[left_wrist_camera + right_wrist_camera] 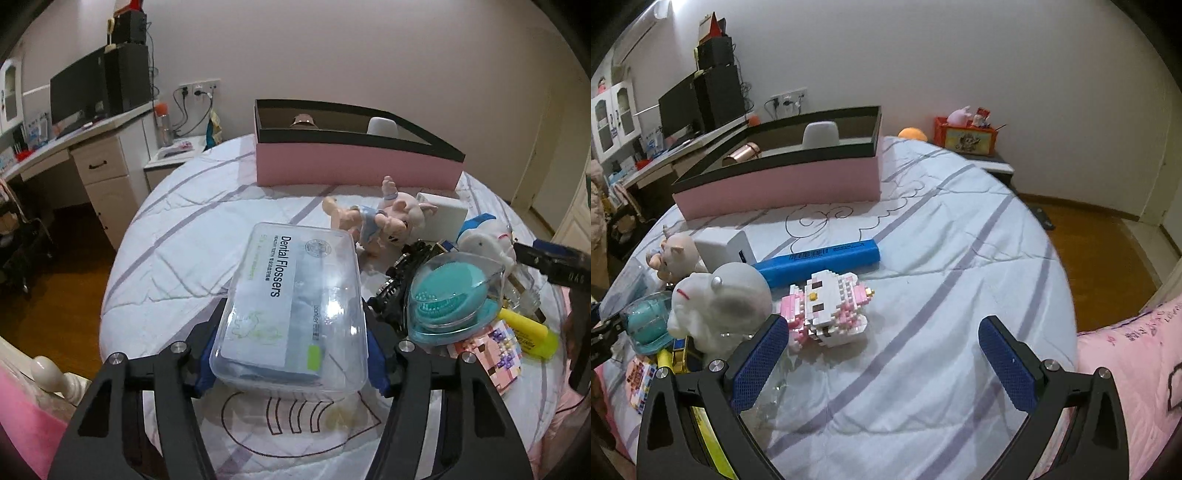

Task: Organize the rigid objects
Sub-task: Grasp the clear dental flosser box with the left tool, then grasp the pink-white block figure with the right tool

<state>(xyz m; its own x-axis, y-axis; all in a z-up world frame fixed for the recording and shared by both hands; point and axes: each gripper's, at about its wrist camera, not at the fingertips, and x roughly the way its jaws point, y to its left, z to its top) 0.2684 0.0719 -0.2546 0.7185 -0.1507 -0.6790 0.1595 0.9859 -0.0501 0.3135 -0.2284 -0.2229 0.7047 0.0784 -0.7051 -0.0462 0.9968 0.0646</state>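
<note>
My left gripper [291, 350] is shut on a clear plastic box of dental flossers [291, 302] and holds it just above the bed. A pink box with a black rim [354, 158] stands open at the far side of the bed; it also shows in the right wrist view [783, 181], with a copper cup [742, 153] and a white object [820, 133] inside. My right gripper [882, 354] is open and empty above the bed, to the right of a pink and white brick figure [827, 306] and a blue stick-shaped case [820, 260].
A pile lies on the bed: a pig doll [384, 218], a teal brush in a clear case [454, 295], a black comb [402, 280], a white plush [716, 306], a white box [727, 247], a yellow marker [528, 332]. A desk [74, 147] stands left.
</note>
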